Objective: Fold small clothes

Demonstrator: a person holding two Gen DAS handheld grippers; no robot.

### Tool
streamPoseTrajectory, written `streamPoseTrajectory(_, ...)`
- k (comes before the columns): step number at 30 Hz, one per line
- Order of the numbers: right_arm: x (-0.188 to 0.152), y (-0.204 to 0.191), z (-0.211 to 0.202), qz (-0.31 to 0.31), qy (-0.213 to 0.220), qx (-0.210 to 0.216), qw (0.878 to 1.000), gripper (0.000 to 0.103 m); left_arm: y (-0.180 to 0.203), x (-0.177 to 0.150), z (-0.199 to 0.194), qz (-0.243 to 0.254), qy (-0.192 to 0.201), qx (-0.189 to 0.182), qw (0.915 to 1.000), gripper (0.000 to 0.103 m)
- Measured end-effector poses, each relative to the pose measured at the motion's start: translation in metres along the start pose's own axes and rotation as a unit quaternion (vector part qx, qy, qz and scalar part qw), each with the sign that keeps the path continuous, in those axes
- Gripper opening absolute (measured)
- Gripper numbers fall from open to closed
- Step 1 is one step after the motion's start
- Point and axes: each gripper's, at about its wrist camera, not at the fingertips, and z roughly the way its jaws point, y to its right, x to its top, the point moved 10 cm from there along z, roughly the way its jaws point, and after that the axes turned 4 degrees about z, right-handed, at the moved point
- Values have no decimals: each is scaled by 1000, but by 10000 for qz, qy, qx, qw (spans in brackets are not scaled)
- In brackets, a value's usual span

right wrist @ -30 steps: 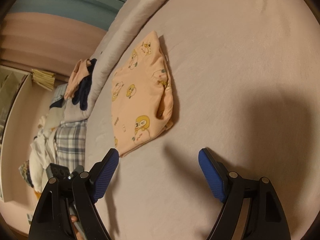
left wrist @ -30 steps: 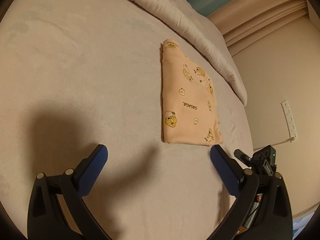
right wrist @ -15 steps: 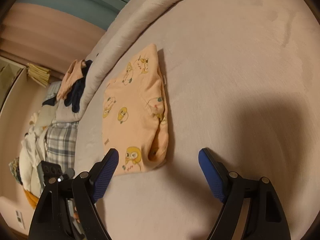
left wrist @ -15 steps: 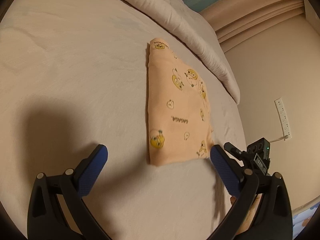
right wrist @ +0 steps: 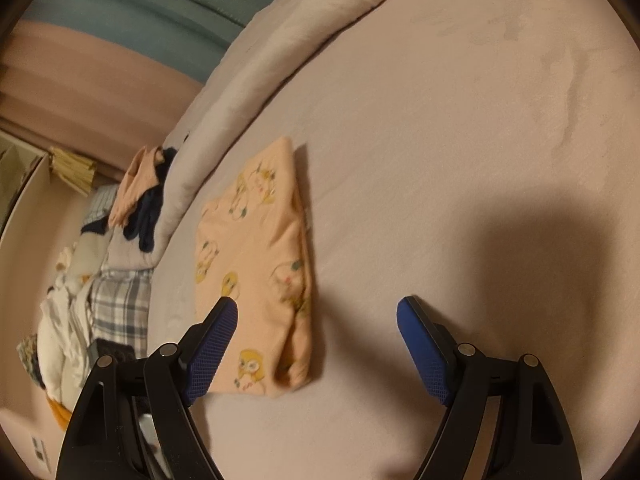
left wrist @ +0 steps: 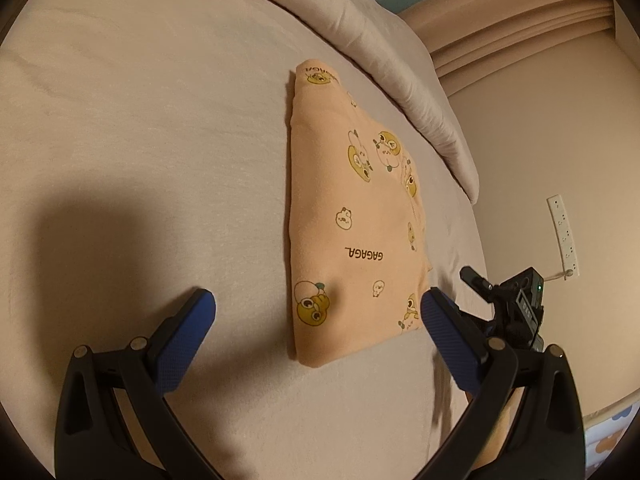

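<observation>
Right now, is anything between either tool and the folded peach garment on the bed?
Nothing visible. The folded peach garment lies alone on the bed sheet. The left tool and the right tool are both open just short of its near edge, with only bare sheet between.

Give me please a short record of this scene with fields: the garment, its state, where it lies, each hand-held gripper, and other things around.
garment: peach baby garment with yellow cartoon prints and the word GAGAGA
state: folded flat into a narrow stack, open edges toward the right wrist camera
surface: pale bed sheet, beside a rolled duvet
left hand-held gripper: open, empty, garment's near end between its fingers
right hand-held gripper: open, empty, just short of the garment
other: pile of clothes beyond the bed edge; wall power strip
</observation>
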Motion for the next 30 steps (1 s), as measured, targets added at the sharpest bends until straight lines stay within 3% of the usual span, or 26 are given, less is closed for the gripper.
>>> streamPoseTrajectory(6,8,4,-3,60,27,53,10000,82,0,1,2,34,-13,-35,10000,102)
streamPoseTrajectory(23,1,-25,34,-363,-648,357,9966,87,9,15,21,186,-200,-199,9994,103)
streamPoseTrajectory(30,0,-49,61,-480,-979,620,9921,87,29,24,48,286,-348,-539,9975,103)
